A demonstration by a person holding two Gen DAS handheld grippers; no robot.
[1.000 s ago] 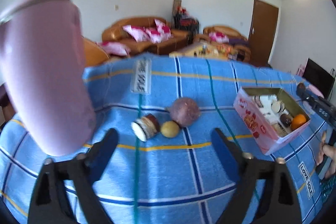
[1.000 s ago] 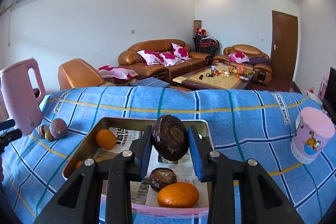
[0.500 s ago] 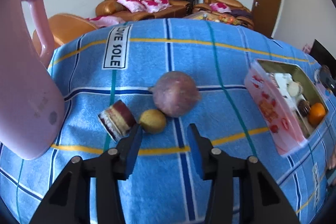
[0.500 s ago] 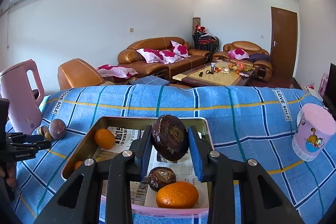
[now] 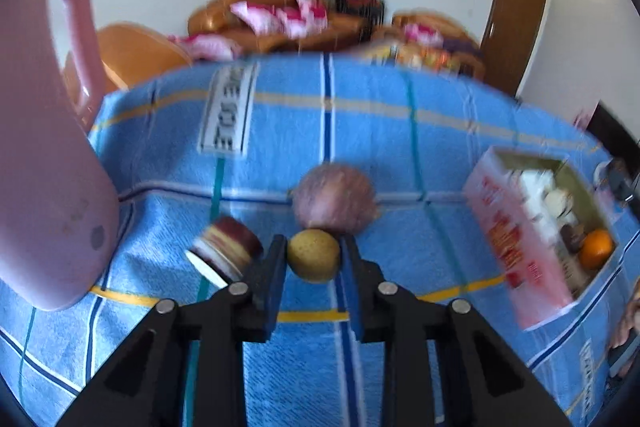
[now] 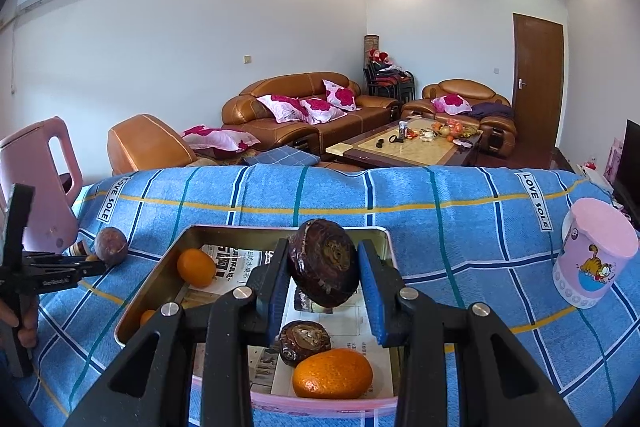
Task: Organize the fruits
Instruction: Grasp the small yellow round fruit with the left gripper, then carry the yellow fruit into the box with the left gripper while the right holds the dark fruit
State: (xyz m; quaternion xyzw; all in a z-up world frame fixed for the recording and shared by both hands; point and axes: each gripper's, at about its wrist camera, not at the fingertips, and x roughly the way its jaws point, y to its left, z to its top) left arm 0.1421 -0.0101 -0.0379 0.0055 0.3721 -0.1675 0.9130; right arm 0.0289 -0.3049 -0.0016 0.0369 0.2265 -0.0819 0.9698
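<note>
A small yellow fruit sits between the blue pads of my left gripper, whose jaws are closing tight on it just above the blue checked cloth. A round purple fruit lies right behind it. In the right wrist view my right gripper is shut on a dark brown wrinkled fruit, held above the open tin box. The tin holds two oranges, another dark fruit and newspaper lining.
A small red-and-white jar lies on its side left of the yellow fruit. A tall pink kettle stands at the far left. A pink cartoon cup stands at the right. A hand holds the left tool.
The left gripper moved forward and down to the yellow fruit, and its wide-open jaws closed onto it. The right gripper stayed still with the dark fruit.
</note>
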